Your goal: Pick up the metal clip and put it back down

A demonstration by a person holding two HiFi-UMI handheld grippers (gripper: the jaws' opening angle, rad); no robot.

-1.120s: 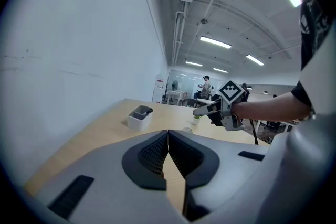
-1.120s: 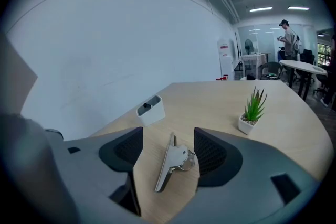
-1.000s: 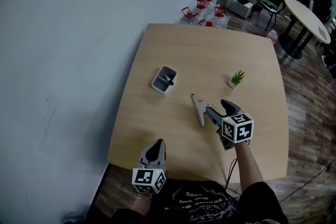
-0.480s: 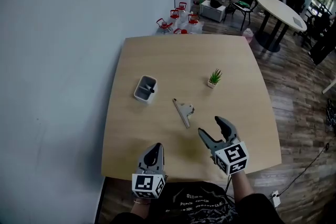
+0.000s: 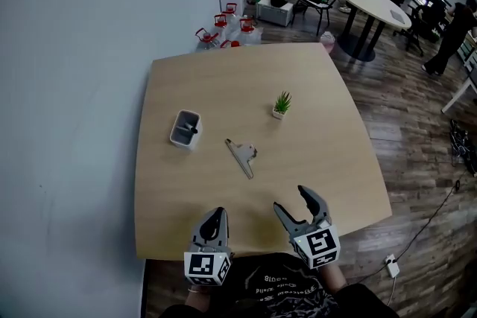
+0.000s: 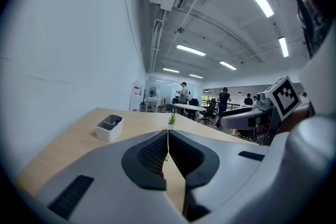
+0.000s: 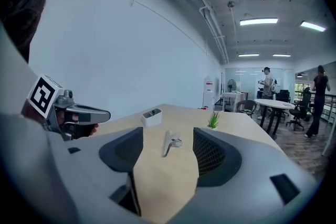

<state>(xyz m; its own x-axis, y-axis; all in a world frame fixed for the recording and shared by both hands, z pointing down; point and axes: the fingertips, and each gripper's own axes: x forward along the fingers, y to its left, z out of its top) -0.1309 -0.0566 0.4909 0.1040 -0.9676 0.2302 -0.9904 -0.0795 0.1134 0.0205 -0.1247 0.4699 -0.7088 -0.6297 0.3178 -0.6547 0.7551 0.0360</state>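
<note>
The metal clip (image 5: 241,156) lies flat near the middle of the bench (image 5: 223,71), clear of both claws at the near edge, the right claw (image 5: 291,199) spread wide and empty, the left claw (image 5: 215,214) closed on nothing, so the task looks either finished or not begun.

Grey right gripper (image 5: 291,199), black printed shirt (image 5: 277,293)

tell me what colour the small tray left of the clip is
The small tray is white to light grey; the head view shows it best.
</note>
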